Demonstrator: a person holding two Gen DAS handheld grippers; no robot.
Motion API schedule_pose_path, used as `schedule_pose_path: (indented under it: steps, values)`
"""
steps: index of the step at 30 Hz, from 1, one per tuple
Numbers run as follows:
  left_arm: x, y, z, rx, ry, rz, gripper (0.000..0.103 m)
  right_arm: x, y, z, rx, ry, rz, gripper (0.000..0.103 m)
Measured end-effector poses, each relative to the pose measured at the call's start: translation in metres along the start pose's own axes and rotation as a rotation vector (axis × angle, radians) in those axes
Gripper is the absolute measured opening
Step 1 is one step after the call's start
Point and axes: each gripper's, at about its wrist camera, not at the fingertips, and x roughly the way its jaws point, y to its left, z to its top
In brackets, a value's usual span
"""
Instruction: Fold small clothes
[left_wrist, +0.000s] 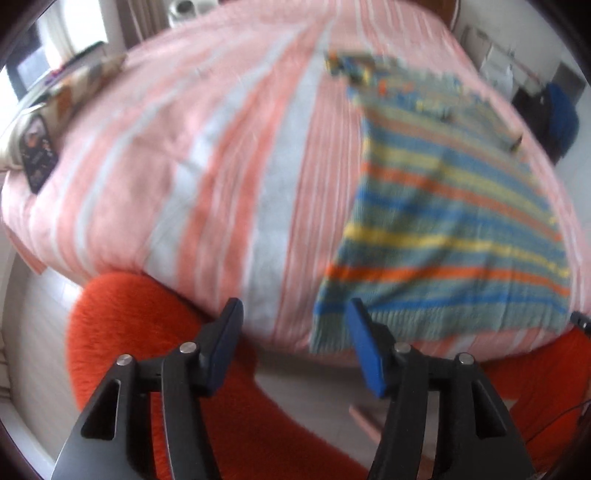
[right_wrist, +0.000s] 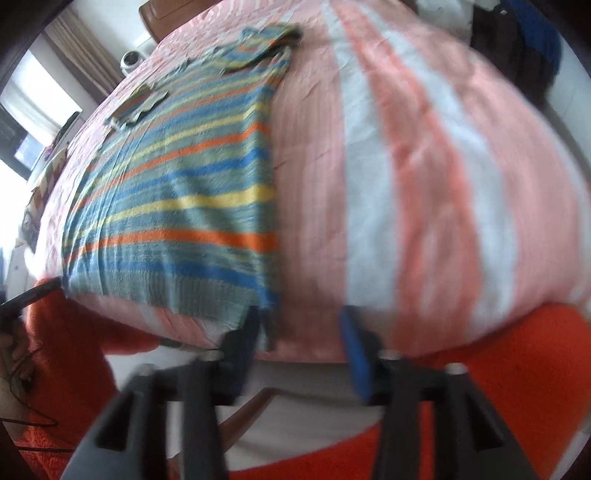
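Observation:
A small knitted sweater (left_wrist: 443, 229) with grey, blue, yellow and orange stripes lies flat on the bed, sleeves folded in at its far end. Its ribbed hem is at the near bed edge. In the right wrist view the sweater (right_wrist: 177, 192) fills the left half. My left gripper (left_wrist: 293, 310) is open and empty, just off the hem's left corner. My right gripper (right_wrist: 299, 321) is open and empty, at the hem's right corner, its left finger (right_wrist: 240, 354) close to the cloth.
The bed (left_wrist: 184, 166) has a pink and white striped cover (right_wrist: 424, 166). Pillows (left_wrist: 33, 147) lie at the far left. The person's orange fleece legs (left_wrist: 147, 350) are below the bed edge. Dark clothes (right_wrist: 517, 40) hang at the far right.

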Motion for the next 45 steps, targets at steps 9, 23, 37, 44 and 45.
schedule_pose_path:
  steps: [9,23,37,44,45]
  values:
    - [-0.028,-0.020,0.035,0.002,-0.235,-0.029,0.092,-0.039,-0.008,0.019,0.102,-0.277,-0.067,0.061]
    - [0.018,-0.069,0.006,0.166,-0.137,-0.052,0.097,-0.017,0.040,0.008,-0.072,-0.251,-0.028,0.063]
    - [0.010,-0.054,0.005,0.103,-0.201,-0.014,0.097,-0.015,0.042,0.008,-0.074,-0.260,-0.032,0.063]
    - [0.003,-0.054,0.005,0.116,-0.269,0.025,0.097,-0.017,0.042,0.008,-0.071,-0.271,-0.029,0.063]
    - [0.002,-0.054,0.005,0.116,-0.275,0.025,0.097,-0.017,0.042,0.008,-0.073,-0.271,-0.027,0.063]
